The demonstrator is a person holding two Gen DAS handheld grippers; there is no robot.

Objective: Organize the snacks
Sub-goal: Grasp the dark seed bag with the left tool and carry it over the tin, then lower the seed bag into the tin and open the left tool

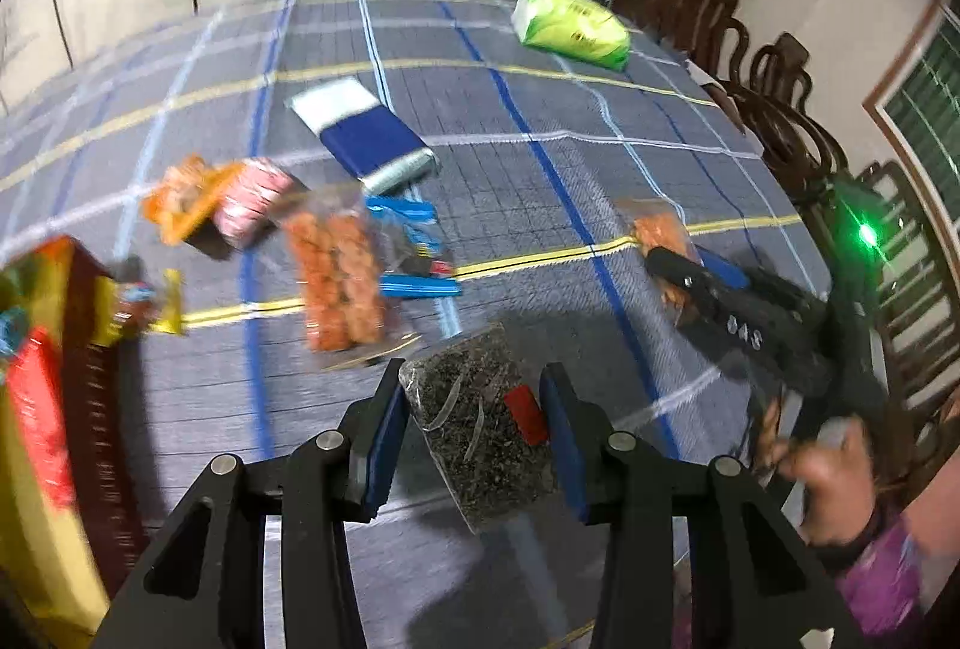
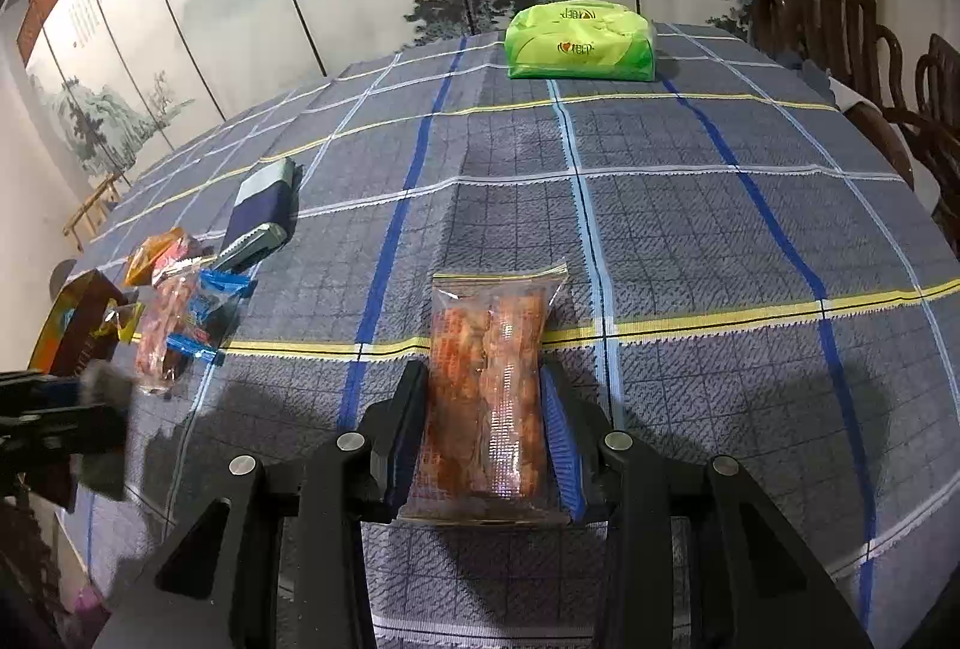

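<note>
Left wrist: left claw (image 1: 474, 409) clamps crinkly clear dark-flake pouch (image 1: 474, 427); right claw (image 2: 486, 421) clamps glossy orange-snack bag (image 2: 489, 391).

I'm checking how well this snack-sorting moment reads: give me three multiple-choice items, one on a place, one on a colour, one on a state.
1. Where does the green pack lie?
A. far edge of the table
B. inside the box
C. in a gripper

2. What colour are the gripper pads?
A. red
B. blue
C. white

3. What does the right gripper hold?
A. nothing
B. a blue-and-white packet
C. a clear bag of orange snacks

Answers: 1 A, it sits alone by the far rim. 2 B, blue strips line the fingers. 3 C, the pads press its sides.
</note>
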